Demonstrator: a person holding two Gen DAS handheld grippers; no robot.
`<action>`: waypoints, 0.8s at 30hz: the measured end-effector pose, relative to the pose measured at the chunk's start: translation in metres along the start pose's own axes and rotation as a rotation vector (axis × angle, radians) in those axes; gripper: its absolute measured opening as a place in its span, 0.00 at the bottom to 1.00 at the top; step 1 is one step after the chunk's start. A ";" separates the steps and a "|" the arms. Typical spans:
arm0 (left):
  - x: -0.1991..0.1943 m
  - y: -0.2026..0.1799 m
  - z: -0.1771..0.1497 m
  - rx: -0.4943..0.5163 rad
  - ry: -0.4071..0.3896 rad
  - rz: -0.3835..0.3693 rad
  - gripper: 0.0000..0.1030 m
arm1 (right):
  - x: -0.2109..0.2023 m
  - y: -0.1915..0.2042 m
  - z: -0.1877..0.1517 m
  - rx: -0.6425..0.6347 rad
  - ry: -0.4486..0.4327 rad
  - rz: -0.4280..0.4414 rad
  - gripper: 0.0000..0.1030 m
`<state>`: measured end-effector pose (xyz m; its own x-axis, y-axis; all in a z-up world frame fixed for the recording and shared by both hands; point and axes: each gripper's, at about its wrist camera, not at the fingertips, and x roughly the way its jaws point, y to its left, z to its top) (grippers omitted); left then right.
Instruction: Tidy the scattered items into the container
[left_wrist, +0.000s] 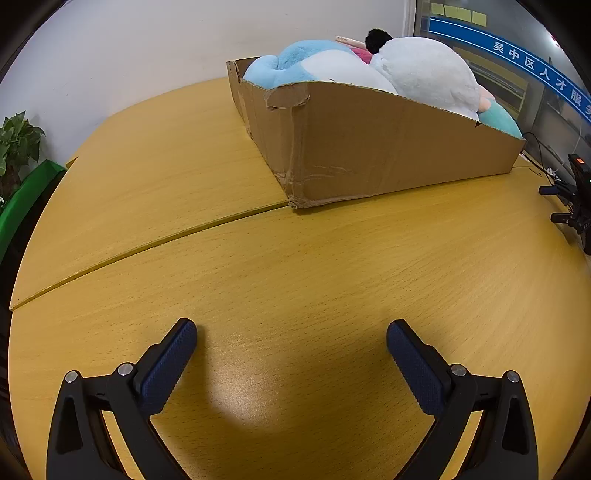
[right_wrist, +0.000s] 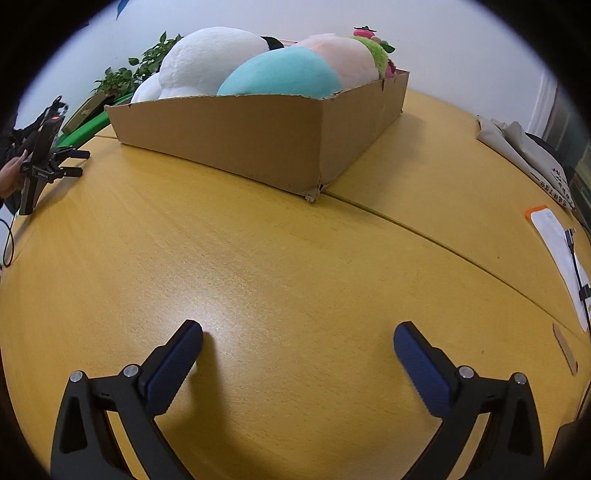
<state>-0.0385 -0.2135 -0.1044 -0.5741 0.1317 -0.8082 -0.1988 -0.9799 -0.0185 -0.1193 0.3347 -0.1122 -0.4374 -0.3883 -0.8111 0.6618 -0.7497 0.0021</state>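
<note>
A shallow cardboard box (left_wrist: 369, 147) (right_wrist: 240, 140) stands on the yellow wooden table (left_wrist: 295, 277) (right_wrist: 277, 258), heaped with plush toys. In the left wrist view a blue-and-white plush (left_wrist: 314, 66) and a big white plush (left_wrist: 428, 70) rise above its rim. The right wrist view shows the white plush (right_wrist: 210, 55), a teal-and-pink plush (right_wrist: 295, 70) and a green-and-pink toy (right_wrist: 376, 48). My left gripper (left_wrist: 291, 332) hangs open over bare table in front of the box, nothing between its blue pads. My right gripper (right_wrist: 297, 336) is likewise open and empty, apart from the box.
A black device on a clamp stand (left_wrist: 576, 199) (right_wrist: 40, 155) sits near the table edge, a hand (right_wrist: 9, 177) beside it. A potted plant (left_wrist: 18, 144) and green object stand at the left. Papers with a cable (right_wrist: 561, 251) and a grey bag (right_wrist: 524, 155) lie at the right.
</note>
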 end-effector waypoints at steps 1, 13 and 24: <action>0.000 0.000 0.000 0.000 0.000 0.000 1.00 | 0.000 0.001 0.001 -0.004 0.001 0.002 1.00; 0.002 -0.001 0.000 0.000 -0.002 0.002 1.00 | -0.001 0.005 0.005 -0.009 0.000 -0.003 1.00; 0.003 -0.003 -0.002 -0.001 -0.003 0.003 1.00 | -0.001 0.006 0.006 -0.008 -0.001 -0.004 1.00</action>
<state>-0.0379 -0.2109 -0.1079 -0.5772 0.1292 -0.8064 -0.1959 -0.9805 -0.0168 -0.1184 0.3278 -0.1080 -0.4406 -0.3854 -0.8108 0.6647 -0.7471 -0.0061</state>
